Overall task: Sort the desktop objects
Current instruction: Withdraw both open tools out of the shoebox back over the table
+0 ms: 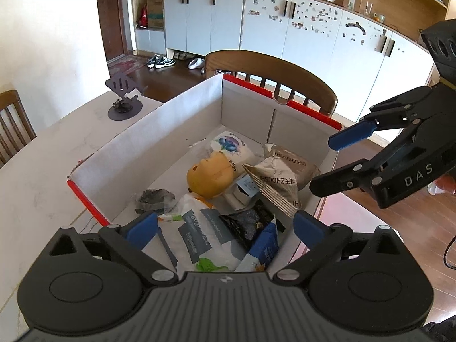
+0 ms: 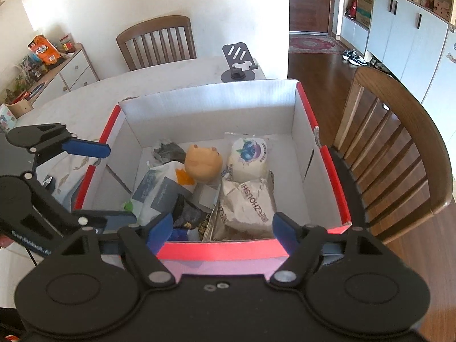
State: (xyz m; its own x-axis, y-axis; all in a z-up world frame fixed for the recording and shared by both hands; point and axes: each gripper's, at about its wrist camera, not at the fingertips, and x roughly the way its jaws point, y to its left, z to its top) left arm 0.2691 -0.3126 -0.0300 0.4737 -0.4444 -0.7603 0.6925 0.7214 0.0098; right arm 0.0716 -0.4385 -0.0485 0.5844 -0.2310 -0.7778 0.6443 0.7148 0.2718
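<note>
A white cardboard box with red rims [image 1: 176,131] [image 2: 310,114] sits on the pale table. Inside lie an orange plush head [image 1: 209,175] [image 2: 203,164], a white blueberry packet [image 1: 233,145] [image 2: 249,156], crumpled grey-brown snack bags [image 1: 287,168] [image 2: 248,205], a white wipes pack [image 1: 199,239] [image 2: 158,191], a dark snack bag [image 1: 250,225] and a small blue carton [image 1: 265,245]. My left gripper [image 1: 225,225] is open and empty over the box's near corner; it also shows in the right wrist view [image 2: 98,182]. My right gripper [image 2: 222,232] is open and empty above the near red rim; it also shows in the left wrist view [image 1: 327,162].
A black phone stand [image 1: 124,97] [image 2: 239,62] stands on the table [image 1: 42,171] beyond the box. Wooden chairs [image 1: 273,71] [image 2: 399,148] ring the table. White cabinets and a wood floor lie behind.
</note>
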